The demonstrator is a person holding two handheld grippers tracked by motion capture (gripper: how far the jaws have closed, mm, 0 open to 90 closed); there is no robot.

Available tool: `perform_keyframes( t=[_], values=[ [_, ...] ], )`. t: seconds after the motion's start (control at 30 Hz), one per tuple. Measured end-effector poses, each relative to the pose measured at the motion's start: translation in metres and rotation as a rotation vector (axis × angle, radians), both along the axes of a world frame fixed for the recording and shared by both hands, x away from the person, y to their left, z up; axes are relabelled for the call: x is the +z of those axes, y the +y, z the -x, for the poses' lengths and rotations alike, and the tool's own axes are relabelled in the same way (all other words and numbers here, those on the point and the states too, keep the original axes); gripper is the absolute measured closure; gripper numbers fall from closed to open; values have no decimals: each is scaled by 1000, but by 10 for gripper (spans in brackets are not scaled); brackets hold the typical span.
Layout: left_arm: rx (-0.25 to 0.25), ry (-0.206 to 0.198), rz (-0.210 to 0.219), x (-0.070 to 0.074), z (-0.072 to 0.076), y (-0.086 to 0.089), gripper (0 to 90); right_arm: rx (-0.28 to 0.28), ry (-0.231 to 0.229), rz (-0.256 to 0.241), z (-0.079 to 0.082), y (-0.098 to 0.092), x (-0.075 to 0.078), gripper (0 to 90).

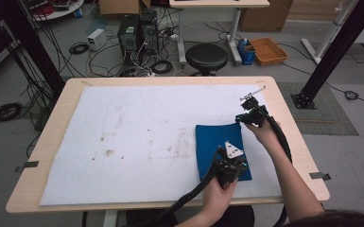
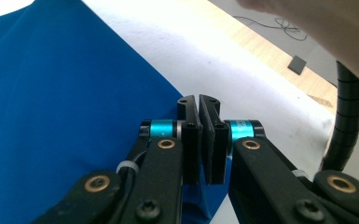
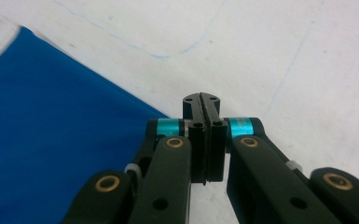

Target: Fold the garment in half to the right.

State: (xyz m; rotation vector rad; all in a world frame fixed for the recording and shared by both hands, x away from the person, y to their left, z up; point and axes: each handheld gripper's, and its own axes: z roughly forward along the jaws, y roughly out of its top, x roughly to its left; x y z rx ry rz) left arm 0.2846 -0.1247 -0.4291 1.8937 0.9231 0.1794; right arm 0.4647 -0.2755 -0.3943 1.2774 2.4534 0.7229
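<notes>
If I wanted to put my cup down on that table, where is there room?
The white mat lies bare left of the blue cloth, out to the table's left edge. The right side is crowded: both grippers, left and right, work at the cloth.

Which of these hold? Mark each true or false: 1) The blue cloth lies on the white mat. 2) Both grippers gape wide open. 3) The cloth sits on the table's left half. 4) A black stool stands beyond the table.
1) True: the blue cloth lies flat on the white mat.
2) False: the left gripper and right gripper each have their jaws pressed together.
3) False: the cloth sits on the right half.
4) True: the black stool stands past the far edge.
</notes>
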Motion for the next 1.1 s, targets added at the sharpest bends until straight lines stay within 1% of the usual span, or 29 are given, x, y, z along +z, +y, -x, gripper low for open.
perform_keyframes(
  t=[0.07, 0.1, 0.13, 0.17, 0.2, 0.23, 0.27, 0.3, 0.33, 0.37, 0.4, 0.43, 0.47, 0.5, 0.57, 0.6, 0.67, 0.73, 0.77, 0.8, 0.87, 0.9, 0.93, 0.97, 1.0, 1.03, 1.07, 1.1],
  values=[
    [-5, 4, 10, -1, -2, -8, 870, 11, -12, 28, 0, 1, -1, 900],
    [-5, 4, 10, -1, -2, -8, 865, 11, -12, 28, 0, 1, -1, 900],
    [-22, 7, 30, -2, -3, -11, 845, 14, -20, 61, 0, 2, -2, 900],
    [-35, 8, 47, -3, -3, -12, 783, 16, -27, 69, 0, 3, -1, 900],
    [-44, 4, 59, -3, -3, -12, 695, 21, -32, 71, 0, 3, -1, 900],
    [-48, -2, 65, -2, -2, -11, 630, 23, -39, 70, 1, 3, 0, 900],
    [-48, -2, 65, -2, -2, -11, 596, 23, -39, 70, 1, 3, 0, 900],
    [-52, -11, 72, 0, -1, -9, 596, 25, -49, 73, 2, 2, 1, 879],
    [-55, -24, 74, 2, -1, -5, 540, 12, -72, 66, 7, -1, 5, 842],
    [-66, -51, 85, 9, -1, 5, 516, 0, -82, 51, 11, -3, 9, 819],
    [-66, -51, 85, 9, -1, 5, 503, -8, -96, 43, 14, -5, 12, 771],
    [-69, -80, 97, 18, -1, 18, 489, -14, -103, 38, 18, -7, 16, 741],
    [-69, -94, 100, 23, -1, 26, 469, -17, -116, 26, 23, -9, 20, 725],
    [-71, -111, 102, 28, -1, 35, 469, -19, -140, 16, 30, -12, 24, 703],
    [-67, -159, 103, 37, 0, 55, 463, -19, -182, -19, 45, -19, 31, 634],
    [-63, -181, 95, 42, 0, 66, 439, -13, -199, -29, 54, -22, 33, 618],
    [-45, -222, 91, 48, 1, 91, 432, -2, -241, -33, 73, -28, 35, 585],
    [-21, -247, 88, 52, 2, 117, 413, 9, -242, -58, 93, -35, 33, 576],
    [-21, -247, 88, 52, 2, 117, 413, 12, -245, -65, 103, -38, 31, 571],
    [27, -263, 72, 54, 1, 144, 413, 16, -239, -77, 112, -40, 28, 572],
    [88, -277, 67, 55, 1, 169, 409, 21, -218, -111, 130, -45, 21, 572],
    [112, -279, 66, 55, 1, 178, 408, 23, -197, -130, 138, -47, 16, 575],
    [112, -279, 66, 55, 1, 178, 408, 26, -180, -141, 144, -49, 12, 580],
    [178, -282, 71, 55, 1, 202, 409, 28, -140, -178, 153, -50, 5, 590],
    [178, -282, 71, 55, 1, 202, 408, 29, -109, -199, 160, -50, 0, 607],
    [215, -286, 73, 55, 2, 219, 409, 30, -90, -214, 167, -51, -5, 620],
    [215, -286, 73, 55, 2, 219, 409, 29, -71, -235, 173, -51, -10, 623],
    [237, -290, 70, 54, 5, 232, 408, 29, -54, -257, 178, -52, -13, 623]
  ],
)
